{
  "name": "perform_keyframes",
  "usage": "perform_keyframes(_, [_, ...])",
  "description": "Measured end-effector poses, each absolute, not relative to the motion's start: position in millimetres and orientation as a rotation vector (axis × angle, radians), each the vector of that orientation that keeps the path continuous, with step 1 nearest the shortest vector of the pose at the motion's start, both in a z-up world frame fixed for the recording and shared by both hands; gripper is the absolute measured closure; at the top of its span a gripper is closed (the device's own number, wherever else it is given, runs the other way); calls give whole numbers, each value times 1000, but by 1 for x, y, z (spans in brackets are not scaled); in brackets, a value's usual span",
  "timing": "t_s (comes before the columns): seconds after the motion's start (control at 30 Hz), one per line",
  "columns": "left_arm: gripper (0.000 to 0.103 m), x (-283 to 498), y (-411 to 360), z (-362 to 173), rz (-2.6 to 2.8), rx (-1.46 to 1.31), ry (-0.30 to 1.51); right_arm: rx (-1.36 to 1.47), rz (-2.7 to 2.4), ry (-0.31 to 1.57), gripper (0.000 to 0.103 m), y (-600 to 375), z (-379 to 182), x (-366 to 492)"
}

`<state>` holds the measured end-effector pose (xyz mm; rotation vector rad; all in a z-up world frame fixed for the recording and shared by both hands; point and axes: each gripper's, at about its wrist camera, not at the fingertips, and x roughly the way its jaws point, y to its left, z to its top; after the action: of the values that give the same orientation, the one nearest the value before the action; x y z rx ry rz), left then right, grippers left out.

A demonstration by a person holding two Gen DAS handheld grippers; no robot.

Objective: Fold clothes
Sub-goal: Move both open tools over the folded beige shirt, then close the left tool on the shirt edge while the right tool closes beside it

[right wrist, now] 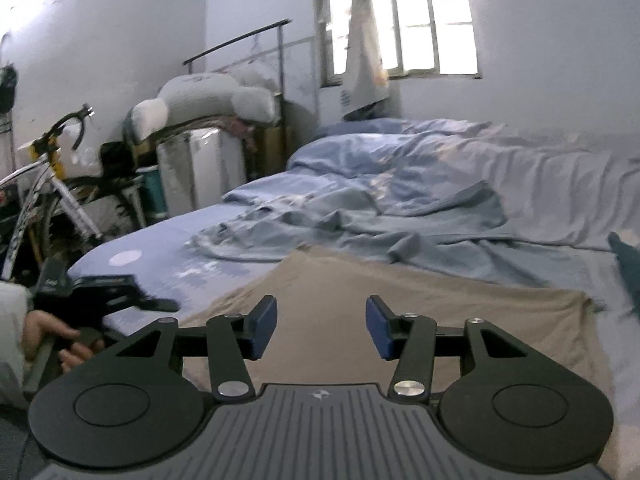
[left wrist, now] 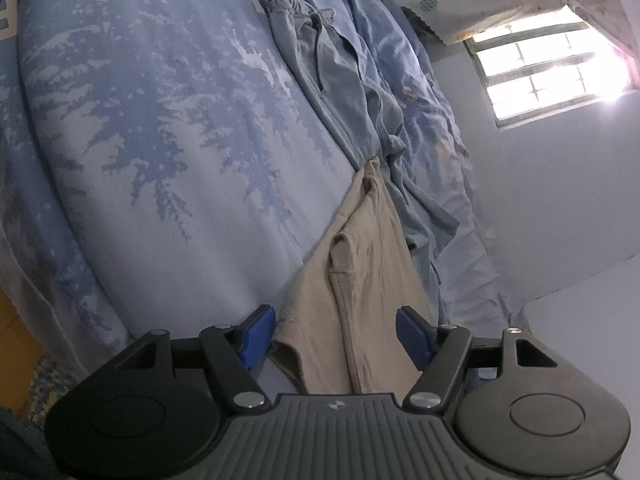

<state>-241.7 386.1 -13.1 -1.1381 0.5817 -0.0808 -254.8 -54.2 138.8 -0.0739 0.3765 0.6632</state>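
Nearest the lens in each view were the gripper bodies themselves. The left gripper (left wrist: 335, 336) stood with its jaws wide, straddling a raised fold of the tan shirt (left wrist: 360, 264) without the blue pads (left wrist: 258, 332) pressing on it. The right gripper (right wrist: 321, 326) was likewise parted and empty, poised over the near part of the shirt (right wrist: 400, 304).

The bed (left wrist: 160, 128), under a patterned blue sheet, carried everything. The shirt lay on its near side, spread fairly flat in the right view, with a ridge and a hemmed edge near the left gripper. Beyond it lay a rumpled blue garment (right wrist: 360, 224) and a heaped quilt (right wrist: 400, 148) toward the far wall.

The shirt looked light, thin and limp (probably cotton jersey), so it would likely sag, drag on the sheet and wrinkle rather than slip. A hem, corner or shoulder seam seemed the surest hold, pinched through both layers.

A hand (right wrist: 52, 336) at the left edge held the left gripper, seen only in part. The shirt's near hem was hidden behind both gripper bodies, its sleeves and neckline were hard to make out, and the right view was blurred. A dark shape (right wrist: 628, 264) at the far right was cut off and unidentifiable.
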Motion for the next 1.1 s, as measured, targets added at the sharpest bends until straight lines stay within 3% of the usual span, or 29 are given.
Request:
perform_keyframes(0.13, [48,-244,385,-12,-66,-1124,597,-100,695,385,52,-36,137,-260])
perform_keyframes(0.7, [49,-241,381,-14,-77,-1127,628,-122,753,420,52,-15,124,-267])
perform_keyframes(0.77, [62,-241,381,-12,-62,-1116,640,-120,751,420,52,-15,124,-267])
perform_keyframes(0.83, [84,-242,382,-12,-33,-1107,657,-117,750,419,52,-15,124,-267])
perform_keyframes(0.9, [93,-243,383,-10,-20,-1105,654,-120,744,419,51,-13,122,-267])
perform_keyframes(0.93, [97,-245,384,-8,-19,-1107,641,-124,738,419,50,-12,121,-267])
perform_keyframes(1.0, [99,-247,384,-3,-18,-1112,617,-145,698,408,34,-6,118,-269])
perform_keyframes(1.1, [100,-250,381,5,-44,-1118,584,-188,671,391,29,7,112,-271])
